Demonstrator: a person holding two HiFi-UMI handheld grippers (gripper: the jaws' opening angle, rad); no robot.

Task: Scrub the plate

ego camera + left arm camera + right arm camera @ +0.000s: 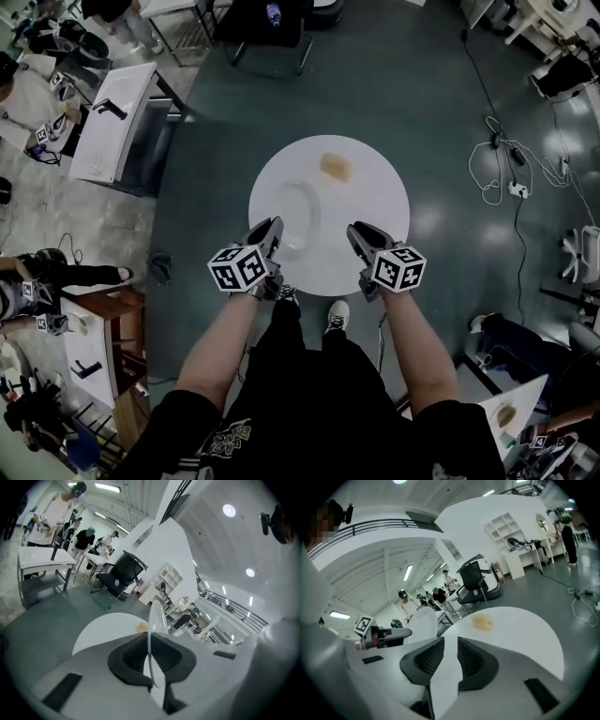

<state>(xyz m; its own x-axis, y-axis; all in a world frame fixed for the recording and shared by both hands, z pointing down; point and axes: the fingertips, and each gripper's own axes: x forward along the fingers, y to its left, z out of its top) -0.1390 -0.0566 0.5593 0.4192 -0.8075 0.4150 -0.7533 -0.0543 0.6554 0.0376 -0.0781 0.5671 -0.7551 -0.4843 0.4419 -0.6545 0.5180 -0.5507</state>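
One edge of the plate (298, 217) is clamped by the left gripper (151, 656), tilted above the table (380, 192) for scrubbing; the right gripper (445, 656) is held with jaws apart, empty, presumably for the sponge (337, 167).

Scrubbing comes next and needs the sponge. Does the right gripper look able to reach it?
Probably yes. The right gripper is open and empty, only bare table lies between it and the sponge, and the plate in the left gripper is off to one side.
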